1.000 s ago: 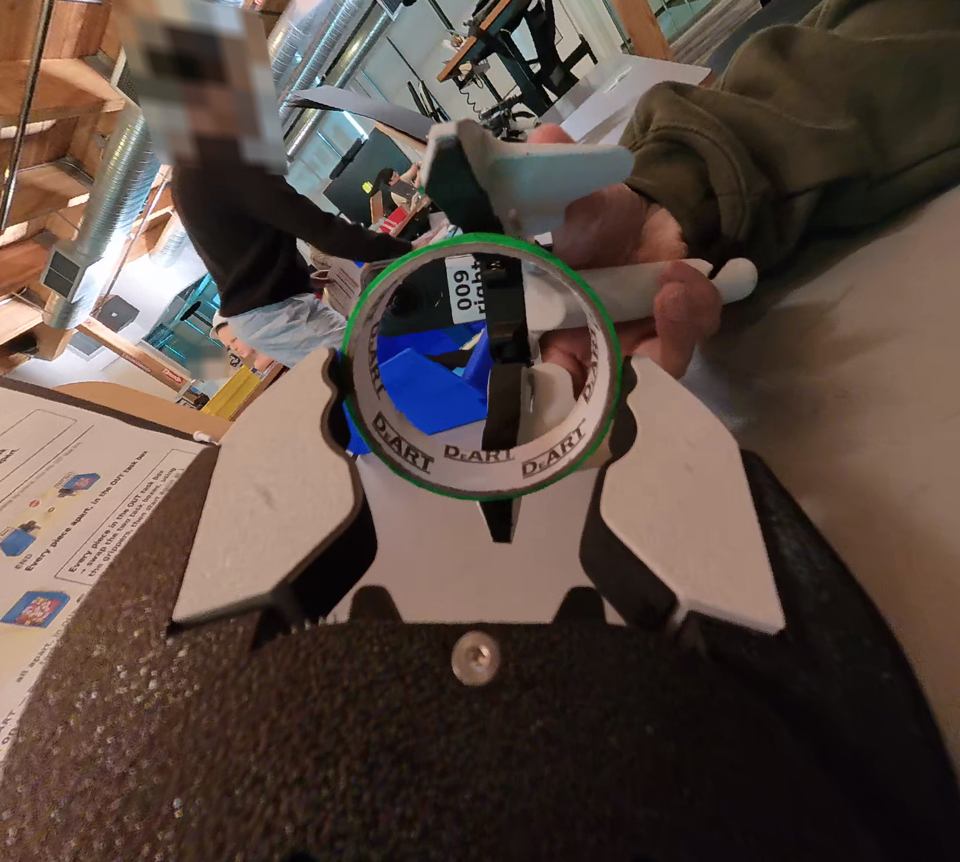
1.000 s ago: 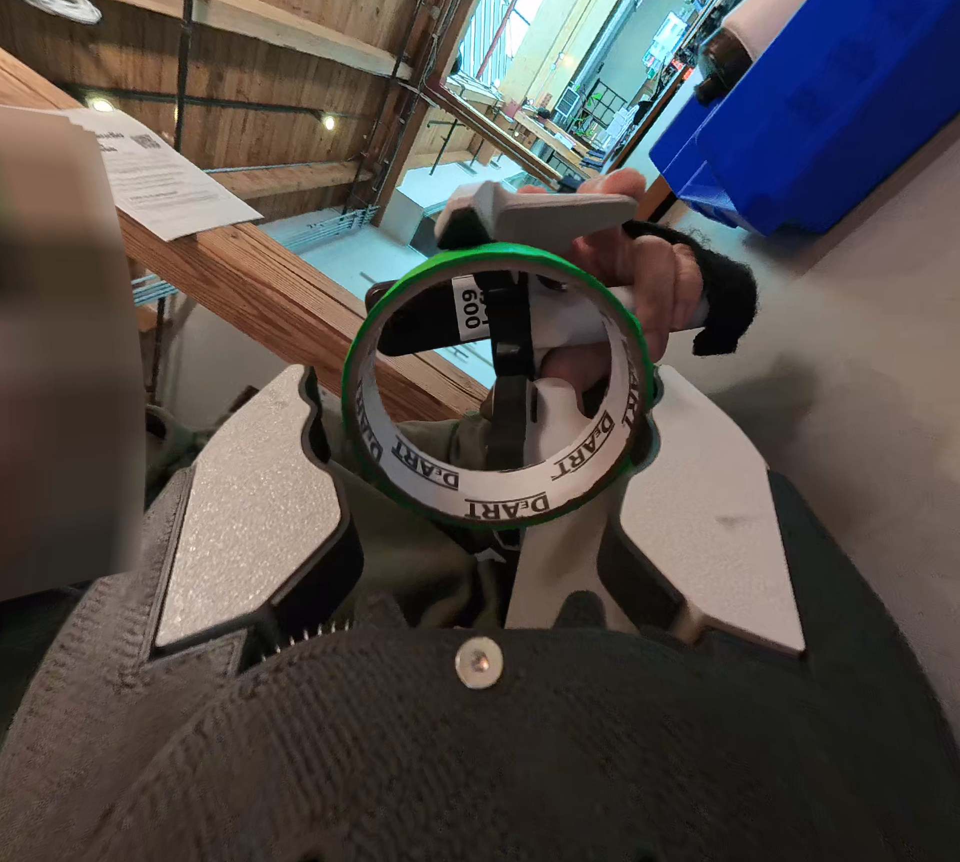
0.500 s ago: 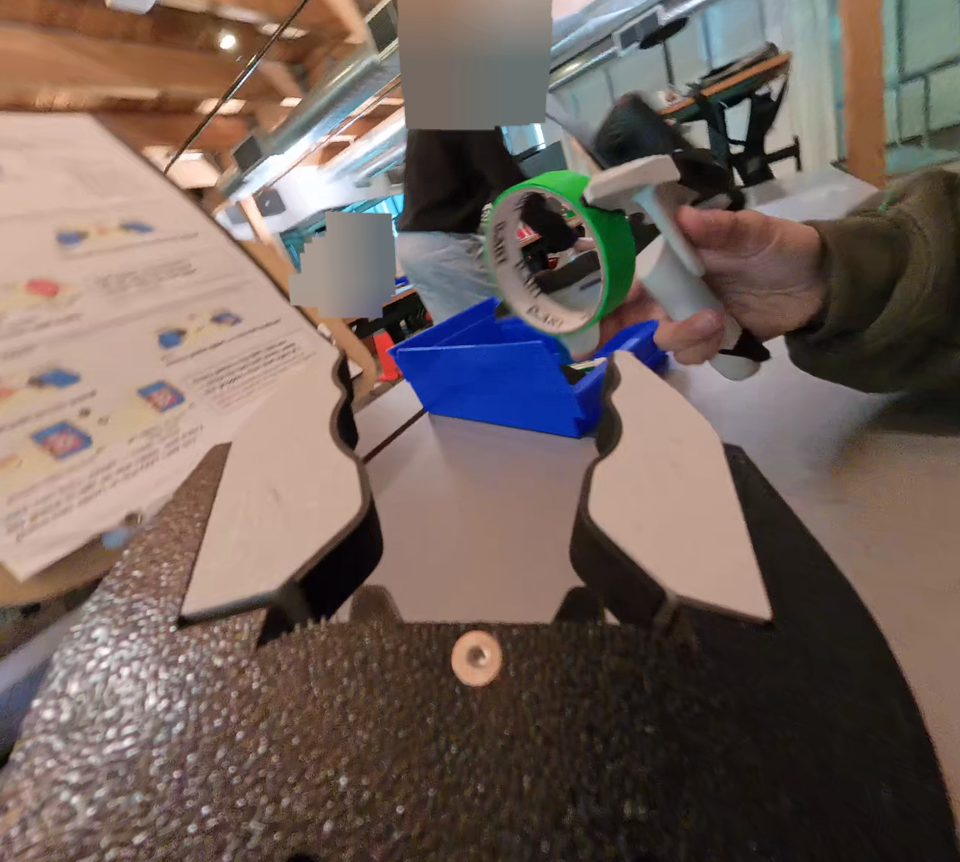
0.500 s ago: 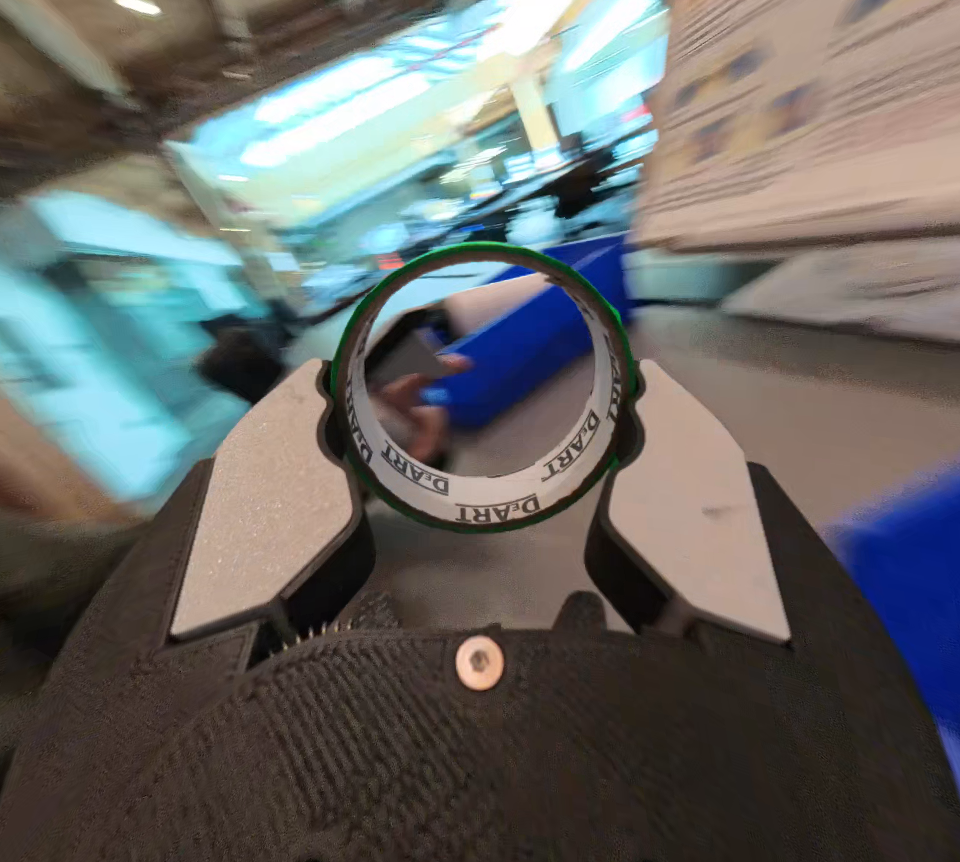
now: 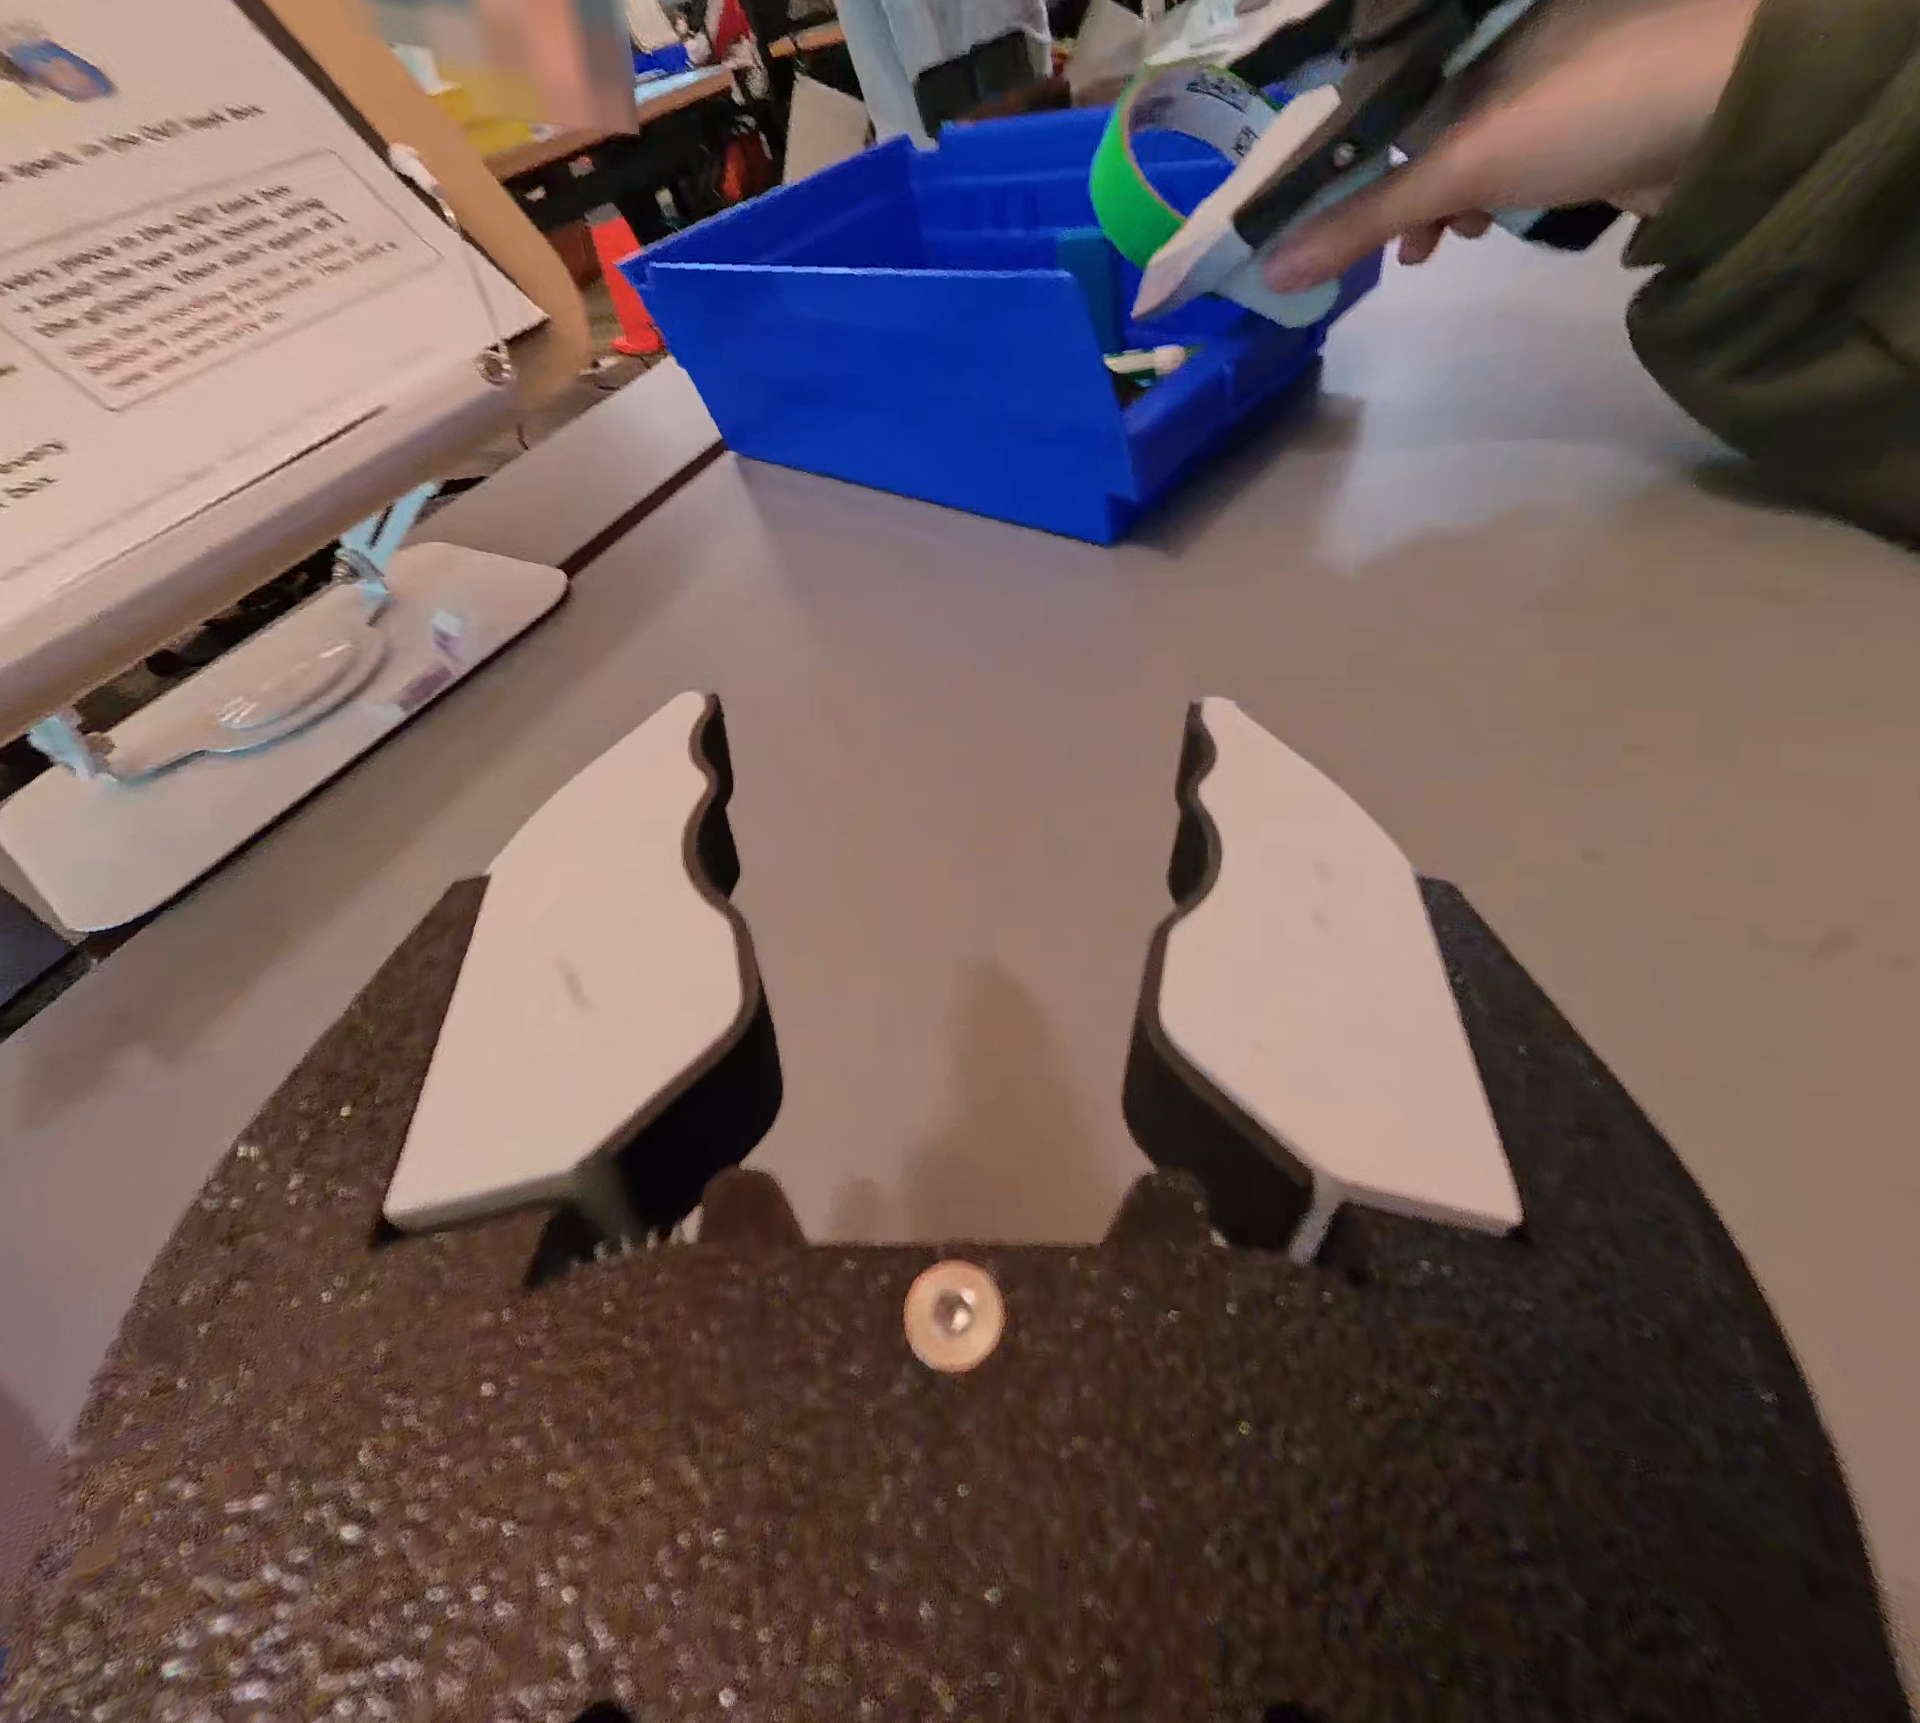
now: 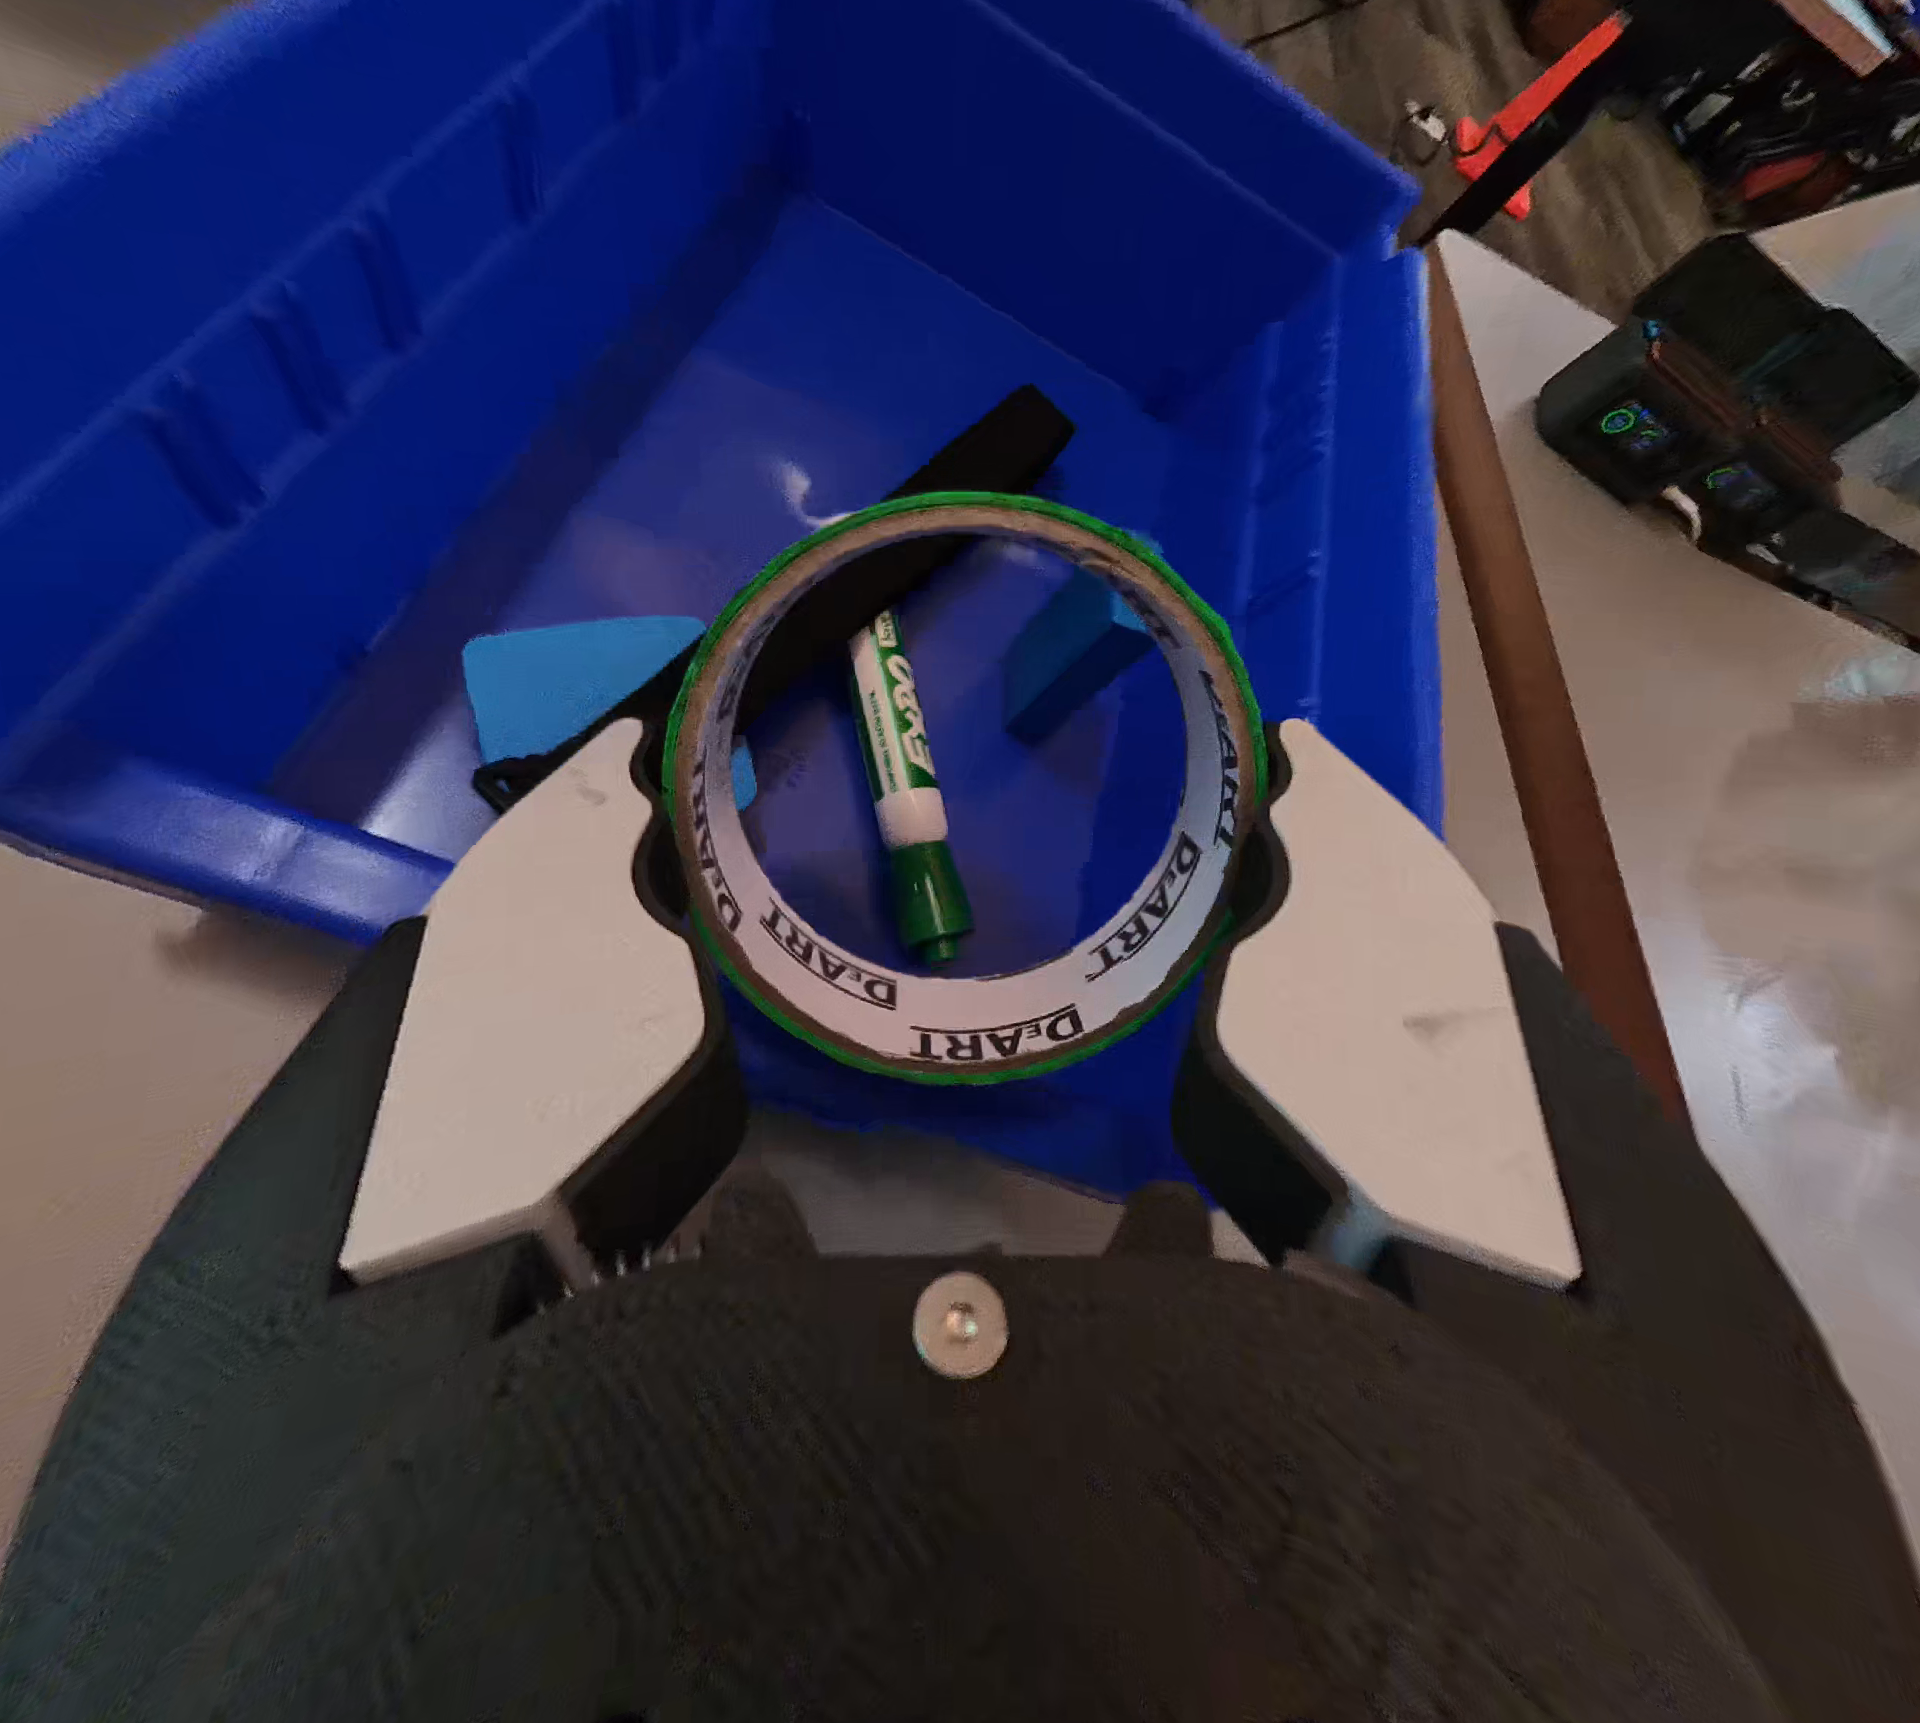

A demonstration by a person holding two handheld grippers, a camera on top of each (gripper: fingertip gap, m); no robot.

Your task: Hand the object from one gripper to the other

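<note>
A roll of green tape (image 6: 961,1039) with a white inner core is held between the fingers of my right gripper (image 6: 961,769), which is shut on it above the near end of a blue bin (image 6: 343,239). The left wrist view shows the same tape (image 5: 1127,193) in the right gripper (image 5: 1205,219) over the bin (image 5: 894,385). My left gripper (image 5: 956,738) is open and empty, low over the grey table (image 5: 1455,634), well short of the bin.
Inside the bin lie a green marker (image 6: 904,790), a black bar (image 6: 987,447) and light blue pieces (image 6: 561,676). A sign board on a metal stand (image 5: 208,271) is at the left. A dark device (image 6: 1745,406) sits on the table at right. People stand behind.
The left gripper let go of the tape and drew back low over the table. The right gripper carried the tape away and swung down over the blue bin.
</note>
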